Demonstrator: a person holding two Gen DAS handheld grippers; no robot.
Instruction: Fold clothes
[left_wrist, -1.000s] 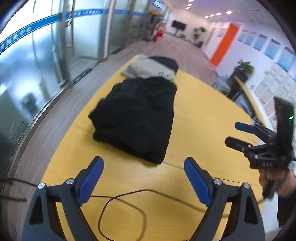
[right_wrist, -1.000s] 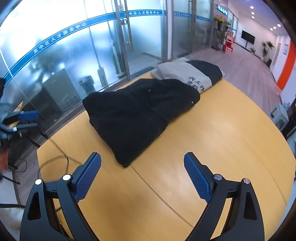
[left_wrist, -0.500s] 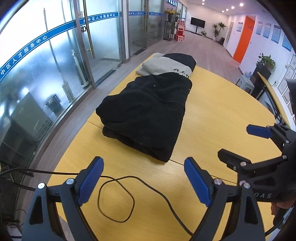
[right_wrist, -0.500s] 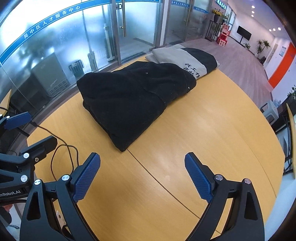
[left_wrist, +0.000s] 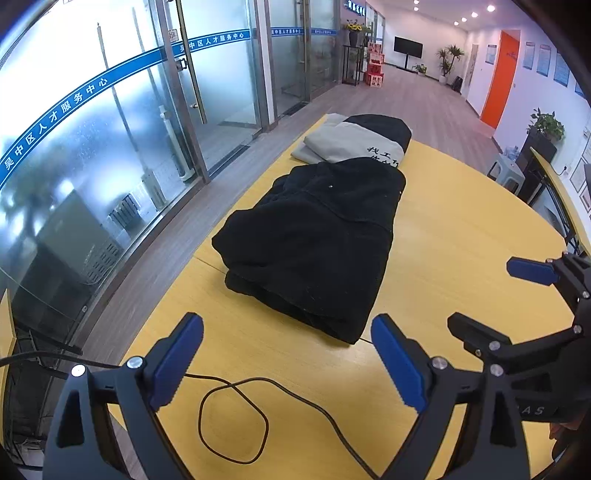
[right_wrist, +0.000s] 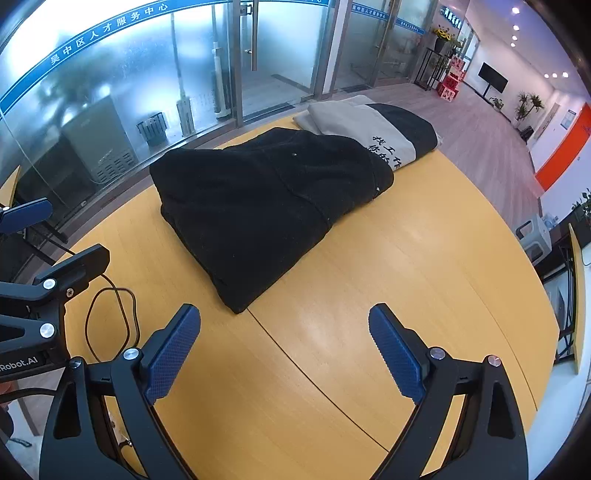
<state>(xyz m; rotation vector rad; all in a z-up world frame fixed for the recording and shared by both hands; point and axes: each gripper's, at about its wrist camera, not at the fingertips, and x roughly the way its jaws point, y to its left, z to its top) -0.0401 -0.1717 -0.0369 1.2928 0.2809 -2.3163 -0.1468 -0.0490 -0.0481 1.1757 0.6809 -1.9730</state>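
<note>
One broad yellow wooden bench (left_wrist: 461, 236) fills both views, with a glass wall with a blue band of Chinese lettering (left_wrist: 74, 99) running along its left side. On the bench lies a folded black garment (left_wrist: 317, 247), thick and several layers deep, its near corner reaching toward a seam in the bench top; the right wrist view shows the same black garment (right_wrist: 266, 206) ahead and slightly left of the fingers. Just beyond it, with the black garment's far end overlapping it, rests a folded grey-and-black garment printed with Chinese characters (left_wrist: 354, 140), seen again in the right wrist view (right_wrist: 380, 129). The left hand-held gripper (left_wrist: 288, 365) hovers over the near bench edge, its blue-padded fingers spread wide and holding nothing, well apart from the clothing. The right hand-held gripper (right_wrist: 284, 347) is likewise released, fingers wide, over bare bench short of the black garment's corner; it also shows at the right edge of the left wrist view (left_wrist: 495, 299). A thin black cable (left_wrist: 236, 421) loops on the bench between the left gripper's fingers.
</note>
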